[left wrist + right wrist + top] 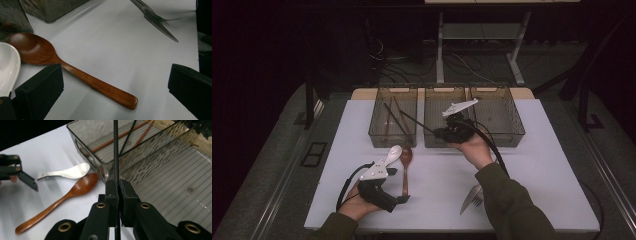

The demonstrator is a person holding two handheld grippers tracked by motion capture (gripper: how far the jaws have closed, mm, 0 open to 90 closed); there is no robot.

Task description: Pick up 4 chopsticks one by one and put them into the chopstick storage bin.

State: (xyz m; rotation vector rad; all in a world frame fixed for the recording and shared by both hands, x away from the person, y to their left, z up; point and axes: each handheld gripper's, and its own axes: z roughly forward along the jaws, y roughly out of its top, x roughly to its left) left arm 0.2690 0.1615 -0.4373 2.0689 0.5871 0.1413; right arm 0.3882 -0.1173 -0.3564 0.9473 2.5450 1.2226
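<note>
My right gripper (pixel 440 132) (pixel 119 188) is shut on a thin black chopstick (pixel 417 120) (pixel 116 150). It holds the stick over the front of the middle bin (pixel 430 141), with the tip slanting toward the left bin (pixel 377 135) (pixel 82 147). Several brown and black chopsticks (pixel 389 120) (pixel 117 138) lie in that left bin. My left gripper (pixel 398 185) (pixel 115 75) is open low over the table. Its jaws straddle the handle of a wooden spoon (pixel 406 165) (pixel 82 78) (pixel 65 197). A white ceramic spoon (pixel 393 154) (pixel 7 67) (pixel 67 173) lies just left of the wooden one.
A third clear bin (pixel 507 135) stands at the back right. A metal fork and knife (pixel 472 197) (pixel 157 22) lie together near the front edge, beside the right forearm. Cables trail from both grippers across the white table (pixel 542 165).
</note>
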